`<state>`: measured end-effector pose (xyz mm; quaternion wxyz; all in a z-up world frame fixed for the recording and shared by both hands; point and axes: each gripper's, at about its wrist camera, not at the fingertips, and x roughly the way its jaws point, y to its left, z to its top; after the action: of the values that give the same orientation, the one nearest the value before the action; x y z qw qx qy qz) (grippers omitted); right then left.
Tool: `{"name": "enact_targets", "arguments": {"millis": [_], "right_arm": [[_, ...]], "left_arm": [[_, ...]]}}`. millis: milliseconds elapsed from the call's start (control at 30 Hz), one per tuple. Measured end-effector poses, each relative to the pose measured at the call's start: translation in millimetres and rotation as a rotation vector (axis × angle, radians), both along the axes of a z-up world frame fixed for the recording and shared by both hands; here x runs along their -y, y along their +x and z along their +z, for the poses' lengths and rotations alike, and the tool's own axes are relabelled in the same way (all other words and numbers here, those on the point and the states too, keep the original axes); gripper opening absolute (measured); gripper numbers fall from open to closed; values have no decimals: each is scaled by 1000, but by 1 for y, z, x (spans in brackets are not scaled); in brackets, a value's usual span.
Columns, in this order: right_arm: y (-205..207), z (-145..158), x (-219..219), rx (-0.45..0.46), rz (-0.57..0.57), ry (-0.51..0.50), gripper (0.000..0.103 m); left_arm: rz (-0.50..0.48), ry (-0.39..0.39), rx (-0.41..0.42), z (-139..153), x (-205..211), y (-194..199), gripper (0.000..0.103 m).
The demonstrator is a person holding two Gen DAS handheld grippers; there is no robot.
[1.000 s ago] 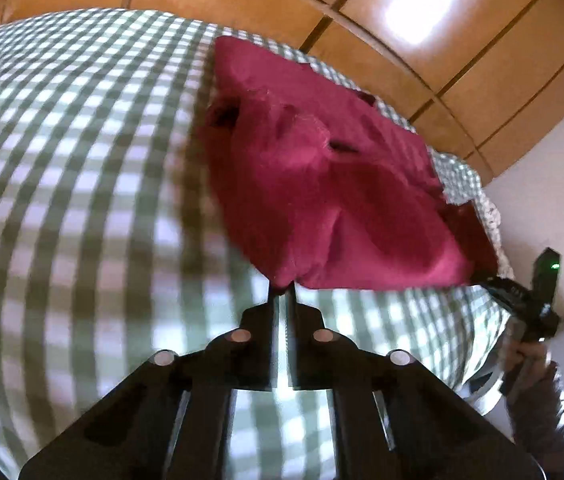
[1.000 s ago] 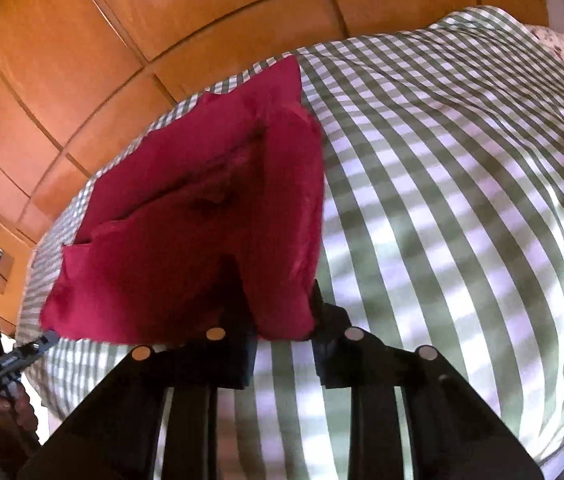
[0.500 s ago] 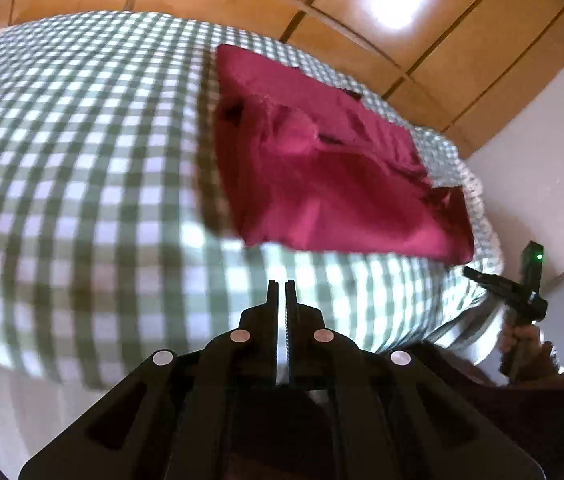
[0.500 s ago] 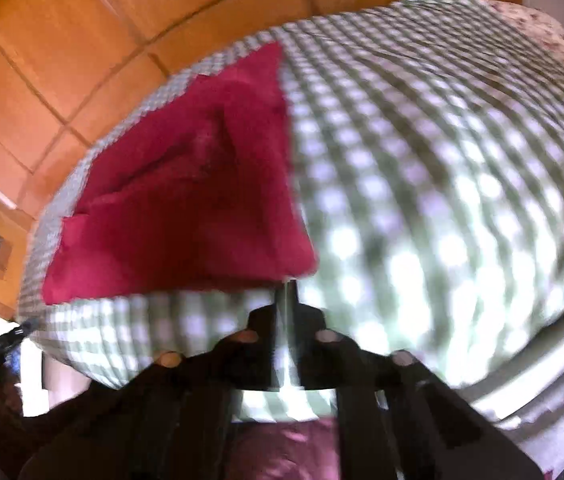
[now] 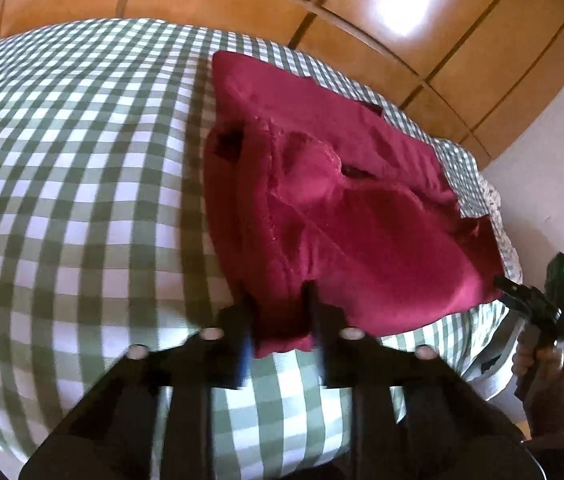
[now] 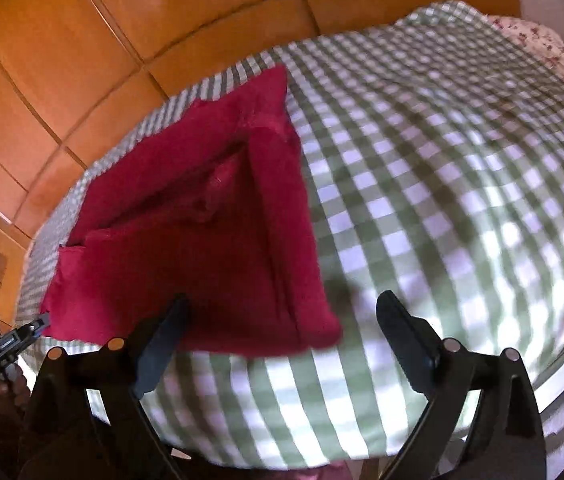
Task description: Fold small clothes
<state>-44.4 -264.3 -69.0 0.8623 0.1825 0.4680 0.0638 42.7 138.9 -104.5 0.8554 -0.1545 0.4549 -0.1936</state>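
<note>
A dark red garment lies partly folded on the green and white checked bed cover. My left gripper is open, its jaws on either side of the garment's near left corner. In the right wrist view the garment fills the left middle, and my right gripper is wide open around its near right corner. The right gripper also shows at the far right of the left wrist view, and the left gripper at the far left of the right wrist view.
Wooden wardrobe panels stand behind the bed. A floral pillow lies at the far right end. The bed's near edge drops off just below the grippers. The checked cover stretches to the right of the garment.
Both grippers were shut and pulled back from the garment half a second ago. Now both have opened and moved forward onto the garment's near corners.
</note>
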Motion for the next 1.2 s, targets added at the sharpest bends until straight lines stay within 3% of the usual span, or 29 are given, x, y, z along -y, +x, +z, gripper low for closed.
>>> {"name": "enact_targets", "arguments": {"millis": [33,67,167,333,400,433,467,500,567,733,800,833,867,900,967,1200], "right_arm": [[0,-3,-3,-15,10,-37,40],[-2,0,-7,-4,27,-68,31],[-18,9,-7,5,71,-62,23],[-53,5,-2,-53,117,-68,23],[-61,4,2,-67,111,-65,32],[-62,7,5,-57,89,-79,44],[-59,10,10,-38,70,-87,56],[-56,18,14,-7,43,-94,60],[-48,28,15,38,18,-112,68],[-14,36,-3,99,35,-226,69],[-4,31,-12,82,66,-257,58],[1,27,-18,63,85,-267,43],[2,23,-19,55,93,-270,26],[2,23,-22,46,104,-275,20],[-4,27,-23,58,110,-270,9],[-2,82,-9,178,94,-165,8]], "left_arm": [[1,8,4,1,-1,-3,11],[-2,7,8,2,-4,-8,9],[-11,-11,4,3,-12,-29,8],[-59,-12,-64,-7,-8,-66,8],[-69,5,-86,-9,-9,-73,11],[-61,15,-93,-8,-11,-73,15],[-46,19,-91,-5,-14,-70,31],[-24,21,-75,0,-19,-66,53],[35,7,-16,12,-27,-55,66],[8,3,70,33,-15,-20,66],[-29,24,76,31,-2,-7,66],[-47,32,69,26,4,-2,65],[-63,40,56,23,7,2,52],[-76,56,41,18,12,6,29],[-81,83,36,12,14,6,13],[-34,4,140,46,-11,-15,10]]}}
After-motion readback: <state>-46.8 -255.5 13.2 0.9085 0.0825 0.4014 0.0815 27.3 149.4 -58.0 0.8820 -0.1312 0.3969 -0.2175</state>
